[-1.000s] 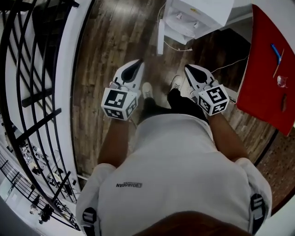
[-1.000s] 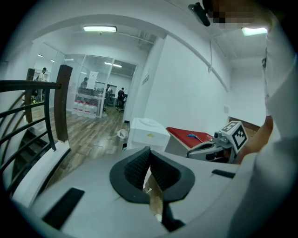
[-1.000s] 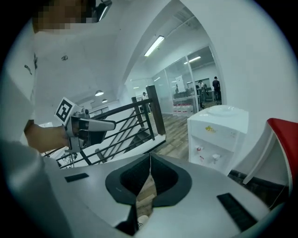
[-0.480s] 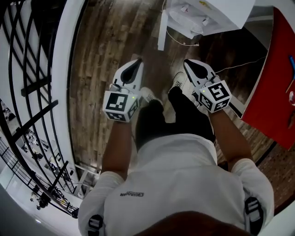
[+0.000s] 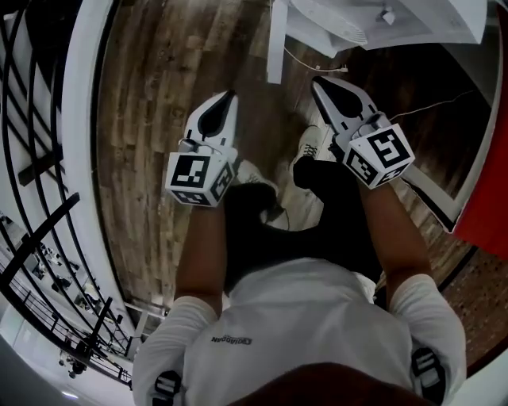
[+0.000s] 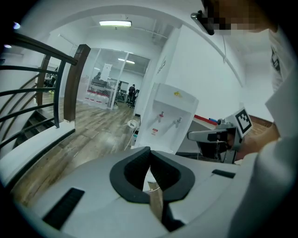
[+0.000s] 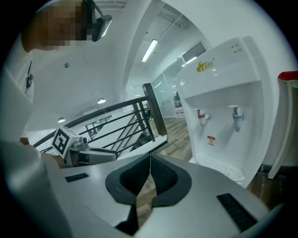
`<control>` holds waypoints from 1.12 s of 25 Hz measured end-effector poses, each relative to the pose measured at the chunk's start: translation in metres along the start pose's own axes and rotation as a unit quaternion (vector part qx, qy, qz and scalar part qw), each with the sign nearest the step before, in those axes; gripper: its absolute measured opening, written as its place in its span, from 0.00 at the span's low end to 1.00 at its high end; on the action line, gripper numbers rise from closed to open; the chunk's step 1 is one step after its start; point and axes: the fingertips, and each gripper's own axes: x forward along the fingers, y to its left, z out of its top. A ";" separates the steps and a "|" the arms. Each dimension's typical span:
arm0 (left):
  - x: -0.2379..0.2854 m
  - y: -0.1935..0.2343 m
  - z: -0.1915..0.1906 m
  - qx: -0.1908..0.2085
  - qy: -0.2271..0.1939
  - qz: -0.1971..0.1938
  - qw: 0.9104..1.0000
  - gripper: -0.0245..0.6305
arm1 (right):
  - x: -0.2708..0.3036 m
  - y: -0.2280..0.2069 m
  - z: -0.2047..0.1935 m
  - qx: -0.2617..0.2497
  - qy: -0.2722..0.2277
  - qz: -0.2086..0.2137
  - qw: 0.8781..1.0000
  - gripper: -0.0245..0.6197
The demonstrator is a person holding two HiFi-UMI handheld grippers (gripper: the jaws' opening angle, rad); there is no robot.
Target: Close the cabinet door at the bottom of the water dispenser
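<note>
Dark brown wood-plank floor (image 5: 151, 103) here. The boxy white plastic water dispenser (image 5: 349, 28) stands on it, a thin white cable (image 5: 432, 101) trails across the boards beside it, and two white sneakers (image 5: 308, 147) are planted nearby.

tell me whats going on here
A person stands facing a white water dispenser, with a two-jaw gripper in each hand. The left gripper and right gripper are both shut, empty and short of the dispenser. Its bottom door appears to jut out open, and nothing touches it.
</note>
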 end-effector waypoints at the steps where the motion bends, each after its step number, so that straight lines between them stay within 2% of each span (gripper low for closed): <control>1: 0.009 0.005 -0.011 0.003 -0.002 -0.003 1.000 0.03 | 0.006 -0.004 -0.009 -0.005 -0.004 0.000 1.000 0.07; 8: 0.069 0.046 -0.091 0.029 -0.006 -0.017 0.999 0.03 | 0.043 -0.031 -0.073 -0.040 -0.020 -0.007 0.999 0.07; 11: 0.092 0.063 -0.119 0.028 -0.012 -0.024 0.999 0.03 | 0.054 -0.042 -0.099 -0.047 -0.022 -0.017 0.998 0.07; 15: 0.115 0.066 -0.152 0.017 -0.015 -0.047 0.999 0.03 | 0.066 -0.049 -0.133 -0.060 -0.009 -0.022 0.998 0.07; 17: 0.122 0.064 -0.167 0.026 -0.013 -0.063 0.998 0.03 | 0.070 -0.045 -0.144 -0.063 -0.006 -0.022 0.998 0.07; 22: 0.130 0.057 -0.184 0.065 -0.015 -0.102 0.993 0.03 | 0.074 -0.036 -0.164 -0.100 0.004 -0.024 0.995 0.07; 28: 0.131 0.059 -0.199 0.095 -0.014 -0.120 0.988 0.03 | 0.074 -0.035 -0.167 -0.102 -0.008 -0.040 0.994 0.07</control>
